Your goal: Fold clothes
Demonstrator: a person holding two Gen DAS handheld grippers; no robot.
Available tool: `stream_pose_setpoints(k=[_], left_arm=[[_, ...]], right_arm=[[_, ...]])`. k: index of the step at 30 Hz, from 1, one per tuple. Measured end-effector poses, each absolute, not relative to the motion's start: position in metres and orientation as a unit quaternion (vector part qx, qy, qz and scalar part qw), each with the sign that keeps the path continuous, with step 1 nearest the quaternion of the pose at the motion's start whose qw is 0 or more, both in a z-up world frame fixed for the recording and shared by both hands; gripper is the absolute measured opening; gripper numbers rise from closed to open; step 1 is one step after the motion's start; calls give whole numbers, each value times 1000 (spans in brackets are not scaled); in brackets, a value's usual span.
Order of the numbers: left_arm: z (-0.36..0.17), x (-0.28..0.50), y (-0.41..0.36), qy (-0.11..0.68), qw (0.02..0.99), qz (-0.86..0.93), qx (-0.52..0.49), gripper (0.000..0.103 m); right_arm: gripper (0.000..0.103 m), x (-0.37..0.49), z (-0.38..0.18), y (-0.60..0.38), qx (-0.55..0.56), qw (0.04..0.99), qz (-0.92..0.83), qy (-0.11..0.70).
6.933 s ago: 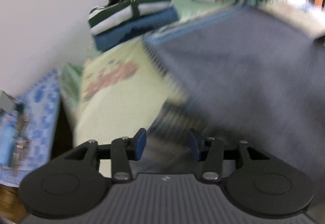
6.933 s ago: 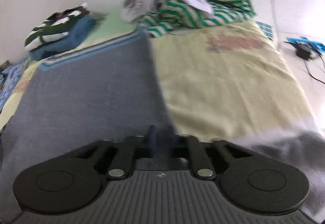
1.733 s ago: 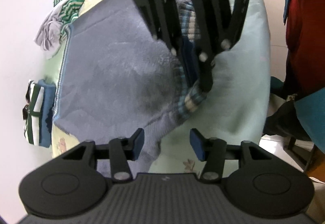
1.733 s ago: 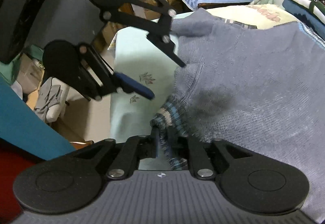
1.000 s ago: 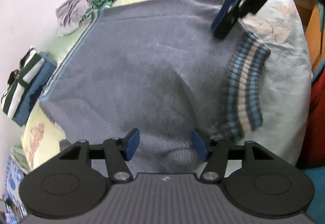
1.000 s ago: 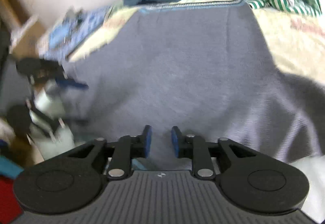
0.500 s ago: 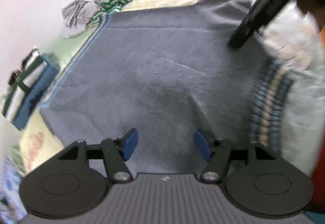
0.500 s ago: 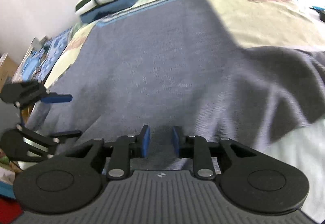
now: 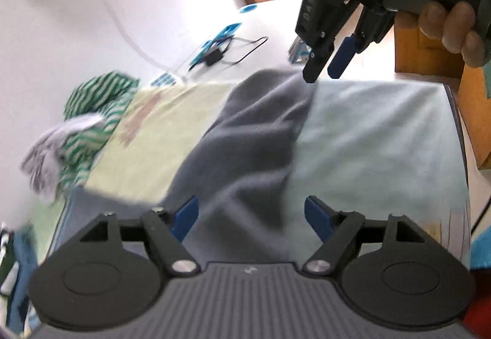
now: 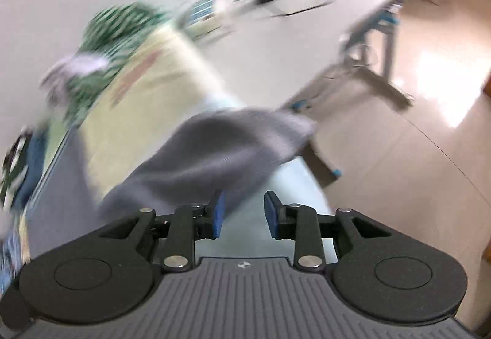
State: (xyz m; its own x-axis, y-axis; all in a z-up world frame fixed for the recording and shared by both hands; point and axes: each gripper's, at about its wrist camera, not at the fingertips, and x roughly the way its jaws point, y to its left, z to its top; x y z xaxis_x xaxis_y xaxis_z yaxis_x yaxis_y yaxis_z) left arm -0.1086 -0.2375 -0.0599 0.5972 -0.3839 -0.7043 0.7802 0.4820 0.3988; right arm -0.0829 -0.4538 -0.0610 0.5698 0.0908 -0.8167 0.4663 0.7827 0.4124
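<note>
The grey-blue knitted sweater (image 9: 245,136) lies spread on a bed (image 9: 377,139) whose cover is pale blue toward the near edge and pale yellow-green farther back, and one sleeve of it runs in soft folds from the body of the garment across to the bed's far right corner, where its end rests at the edge. The left tool (image 9: 251,214) hangs over that sleeve where it joins the body; its jaws are wide apart and opening further, the blue pads (image 9: 185,214) stand on either side of a fold of the knit, and they press on nothing. The right tool (image 9: 325,67), held in a person's hand (image 9: 451,29), appears in the left wrist view just above the sleeve's end at the corner, its tips pointing down at the cloth, though whether they touch it cannot be told. From its own wrist view the right tool (image 10: 244,213) has a modest gap between its pads (image 10: 218,214), and that gap is widening; only pale blue bedding shows between them, with the sleeve's edge just beside the left pad and not gripped. At the far left of the bed, against the white wall, sits a crumpled heap of clothes (image 9: 83,127), green-and-white striped with a grey piece on top. Beyond the bed's far edge a black cable (image 9: 245,50) and some blue items lie on a white surface. Both views are blurred.
</note>
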Motion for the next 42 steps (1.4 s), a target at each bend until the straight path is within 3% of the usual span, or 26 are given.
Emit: stream_pose_setpoints(k=[3, 7, 12, 15, 16, 17, 20, 22, 23, 32, 42], left_arm=[[-68, -101, -266, 278, 815, -352, 367, 81], [-71, -90, -279, 292, 822, -337, 355, 85], [-71, -74, -282, 325, 823, -345, 312, 76], [-73, -69, -286, 332, 827, -352, 284, 76], [-73, -68, -287, 330, 830, -350, 282, 72], [-73, -67, -289, 328, 832, -347, 281, 68], [-75, -63, -292, 326, 833, -347, 283, 48], [-76, -64, -296, 319, 830, -344, 300, 12], [-77, -65, -298, 316, 829, -340, 312, 6], [-54, -80, -287, 280, 847, -326, 312, 4], [-16, -74, -225, 306, 894, -264, 196, 4]], right_arm=[[37, -78, -72, -473, 344, 812, -135, 452], [38, -69, -94, -492, 430, 777, -130, 440], [40, -57, -115, -507, 510, 745, -122, 412], [41, -50, -122, -513, 544, 728, -117, 401], [34, -49, -121, -513, 548, 728, -114, 395], [17, -48, -117, -513, 547, 734, -109, 387], [8, -46, -101, -512, 529, 761, -90, 365], [7, -46, -86, -511, 512, 782, -75, 347], [6, -46, -79, -511, 505, 791, -69, 339], [5, -38, -40, -495, 408, 861, -20, 303], [5, 1, 7, -428, 301, 907, 96, 279]])
